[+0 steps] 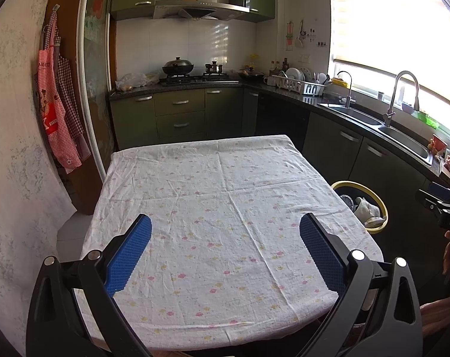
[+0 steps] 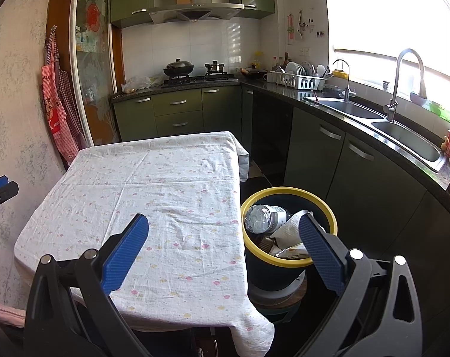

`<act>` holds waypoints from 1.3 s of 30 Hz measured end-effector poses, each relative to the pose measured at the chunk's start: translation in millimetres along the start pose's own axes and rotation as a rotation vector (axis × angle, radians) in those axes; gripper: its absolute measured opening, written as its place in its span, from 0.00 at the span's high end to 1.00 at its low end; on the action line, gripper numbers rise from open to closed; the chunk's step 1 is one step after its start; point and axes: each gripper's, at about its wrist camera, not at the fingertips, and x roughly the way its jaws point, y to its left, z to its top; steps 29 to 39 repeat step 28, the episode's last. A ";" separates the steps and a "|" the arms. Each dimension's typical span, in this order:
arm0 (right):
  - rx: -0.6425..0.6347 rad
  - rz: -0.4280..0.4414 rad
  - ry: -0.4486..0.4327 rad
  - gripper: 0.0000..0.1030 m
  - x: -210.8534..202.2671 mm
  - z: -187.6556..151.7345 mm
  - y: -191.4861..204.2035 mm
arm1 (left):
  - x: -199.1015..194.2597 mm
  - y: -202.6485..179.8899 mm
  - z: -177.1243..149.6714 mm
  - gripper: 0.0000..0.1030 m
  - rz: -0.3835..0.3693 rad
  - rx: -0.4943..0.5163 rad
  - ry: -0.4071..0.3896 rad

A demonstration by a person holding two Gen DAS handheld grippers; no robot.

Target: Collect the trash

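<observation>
A dark bin with a yellow rim (image 2: 332, 218) (image 1: 384, 208) stands to the right of the table. Inside it lie a crushed clear plastic bottle (image 2: 262, 217), crumpled white paper (image 2: 287, 230) (image 1: 366, 209) and other wrappers. My left gripper (image 1: 225, 223) hovers open above the near half of the table with nothing between its blue pads. My right gripper (image 2: 223, 223) is open too, straddling the table's right edge and the bin, and holds nothing. The table (image 1: 225, 178) (image 2: 135, 184) wears a white cloth with small pink and yellow flowers; no trash shows on it.
Green cabinets and a dark counter (image 2: 359, 119) with a double sink (image 2: 403, 134) run along the right wall. A stove with pots (image 1: 192, 74) and a dish rack (image 1: 299, 84) sit at the back. Aprons (image 1: 58, 104) hang on the left wall. A hand (image 1: 448, 250) shows at right.
</observation>
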 end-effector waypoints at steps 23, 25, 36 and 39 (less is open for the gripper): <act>-0.006 0.009 0.020 0.07 10.7 -1.1 0.8 | 19.9 3.1 1.1 0.05 -0.017 -0.007 0.033; -0.016 0.021 0.033 0.07 21.8 2.2 4.3 | 35.4 13.0 4.4 0.05 -0.002 -0.022 0.048; -0.036 0.061 0.066 0.07 52.2 11.2 13.6 | 67.2 33.0 9.8 0.05 0.028 -0.042 0.076; -0.036 0.061 0.066 0.07 52.2 11.2 13.6 | 67.2 33.0 9.8 0.05 0.028 -0.042 0.076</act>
